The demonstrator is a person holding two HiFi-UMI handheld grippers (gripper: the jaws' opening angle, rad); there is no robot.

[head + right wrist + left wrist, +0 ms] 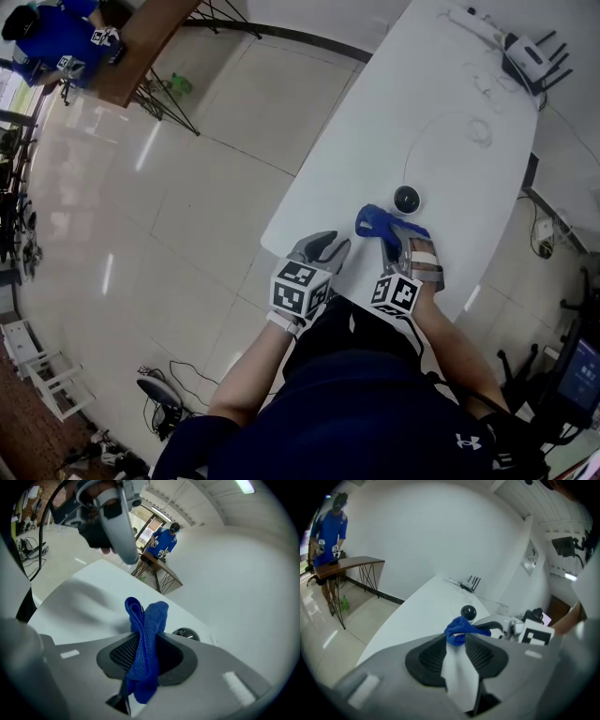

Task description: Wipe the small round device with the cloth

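Note:
The small round device (406, 199), a black dome on a white base, sits on the white table (328, 178). My right gripper (396, 236) is shut on a bunched blue cloth (378, 221), whose free end sticks out just short of the device. In the right gripper view the cloth (146, 620) fills the gap between the pads, with the device (186, 633) just beyond. My left gripper (325, 247) is to the left of the cloth, open, with bare table showing between its jaws (458, 651). From it I see the cloth (461, 631) and the device (468, 612) ahead.
A router with antennas (530, 58), a power strip (473, 23) and thin white cables (469, 127) lie at the table's far end. The table's left edge drops to a tiled floor. A person in blue stands by a wooden table (141, 47) far off.

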